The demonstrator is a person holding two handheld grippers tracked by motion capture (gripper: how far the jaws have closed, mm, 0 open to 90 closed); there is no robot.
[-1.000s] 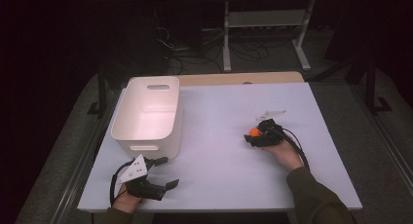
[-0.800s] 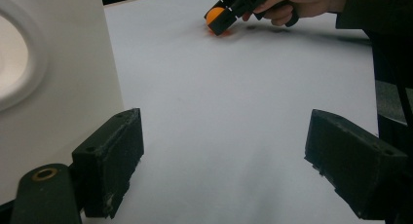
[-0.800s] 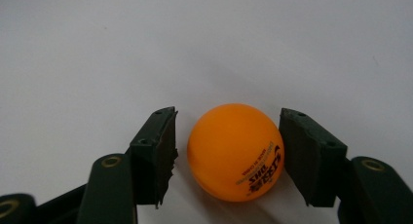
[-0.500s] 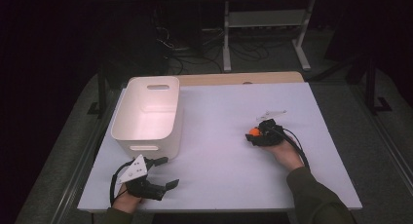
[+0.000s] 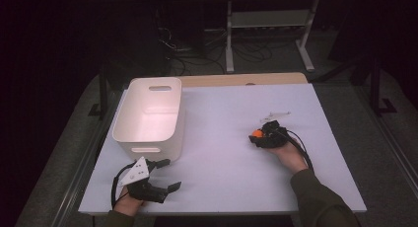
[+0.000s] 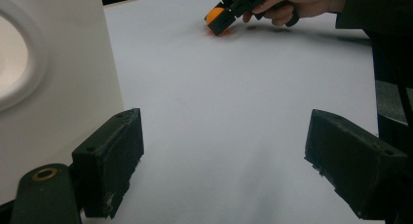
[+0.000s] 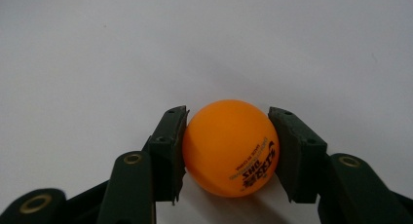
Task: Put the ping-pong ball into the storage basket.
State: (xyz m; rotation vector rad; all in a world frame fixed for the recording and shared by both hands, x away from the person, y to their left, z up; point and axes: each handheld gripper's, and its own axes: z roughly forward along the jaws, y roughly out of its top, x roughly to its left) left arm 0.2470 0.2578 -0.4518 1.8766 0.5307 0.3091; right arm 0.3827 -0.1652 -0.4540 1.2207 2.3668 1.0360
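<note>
An orange ping-pong ball [image 7: 229, 146] with dark print sits on the white table between my right gripper's [image 7: 228, 151] two black pads, which press on both of its sides. The jaws have just been closing on it. From above, the ball [image 5: 256, 133] shows as an orange spot at the tip of the right gripper [image 5: 258, 137], right of the table's middle. It also appears far off as the ball [image 6: 215, 17]. My left gripper [image 6: 221, 160] rests open near the front left edge, jaws wide apart over bare table; from above this left gripper [image 5: 167, 174] sits just in front of the bin.
A white plastic bin [image 5: 150, 116] with handle cutouts stands at the left of the white table [image 5: 226, 153]; its wall [image 6: 58, 78] is close beside my left jaw. A strip of wood [image 5: 236, 79] runs along the table's far edge. Dark floor, cables and a metal stand lie beyond.
The right gripper's jaws have closed onto the orange ball. Both hands have stayed where they were.
</note>
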